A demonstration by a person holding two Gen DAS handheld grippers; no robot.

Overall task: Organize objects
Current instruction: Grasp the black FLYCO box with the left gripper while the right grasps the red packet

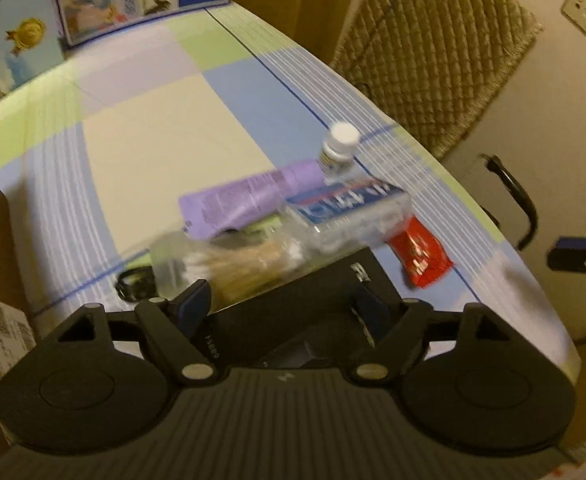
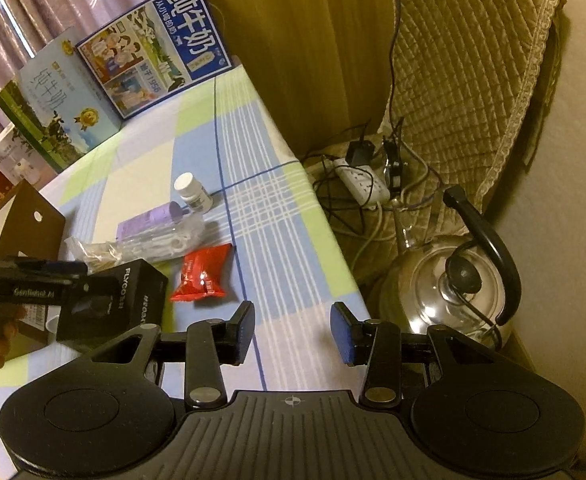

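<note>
My left gripper (image 1: pixel 283 300) is shut on a black box (image 1: pixel 317 292), also seen in the right wrist view (image 2: pixel 113 304), held just above the checked tablecloth (image 1: pixel 153 128). Beyond it lie a bag of cotton swabs (image 1: pixel 229 260), a purple tube (image 1: pixel 249 196), a clear floss-pick box (image 1: pixel 353 208), a white pill bottle (image 1: pixel 339 148) and a red snack packet (image 1: pixel 419 254). My right gripper (image 2: pixel 293 332) is open and empty over the table's near right edge, right of the red packet (image 2: pixel 203 274).
Milk cartons (image 2: pixel 153 48) stand at the table's far end. A brown cardboard flap (image 2: pixel 29 224) is at the left. Off the right table edge are a steel kettle (image 2: pixel 449 284), a power strip with cables (image 2: pixel 361 184) and a quilted cover (image 2: pixel 465 60).
</note>
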